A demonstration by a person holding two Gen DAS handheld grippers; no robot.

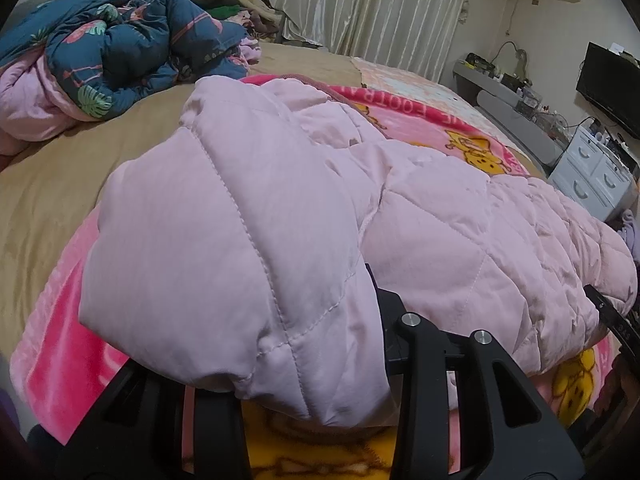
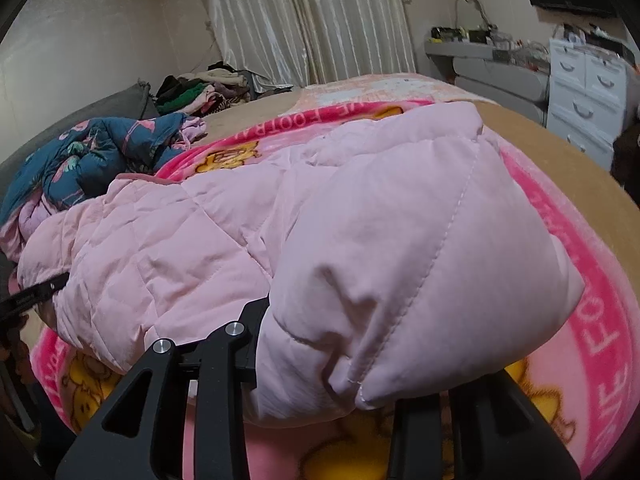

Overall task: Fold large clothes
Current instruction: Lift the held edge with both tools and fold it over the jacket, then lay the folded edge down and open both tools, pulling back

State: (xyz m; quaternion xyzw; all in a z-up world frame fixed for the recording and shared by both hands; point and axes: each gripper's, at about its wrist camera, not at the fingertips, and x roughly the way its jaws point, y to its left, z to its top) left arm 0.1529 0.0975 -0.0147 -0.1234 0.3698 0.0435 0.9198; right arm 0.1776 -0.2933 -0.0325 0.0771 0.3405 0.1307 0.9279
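Note:
A pale pink quilted jacket [image 1: 280,200] [image 2: 360,220] lies across a bright pink cartoon blanket [image 1: 52,320] [image 2: 600,340] on the bed. In the left wrist view my left gripper [image 1: 280,364] is at the jacket's near edge. A thick fold bulges between its black fingers [image 1: 420,352] and hides the tips. In the right wrist view my right gripper [image 2: 360,344] holds another near fold of the jacket the same way, with puffy fabric draped over its fingers [image 2: 224,356]. Each gripper shows at the edge of the other's view.
A blue flowered duvet [image 1: 120,48] [image 2: 92,160] is bunched at the head of the bed on the tan sheet [image 1: 60,180]. Behind it lies a pile of clothes [image 2: 200,92]. White drawers [image 1: 596,172] [image 2: 584,92] and a dark screen [image 1: 608,84] stand beyond the bed's far side.

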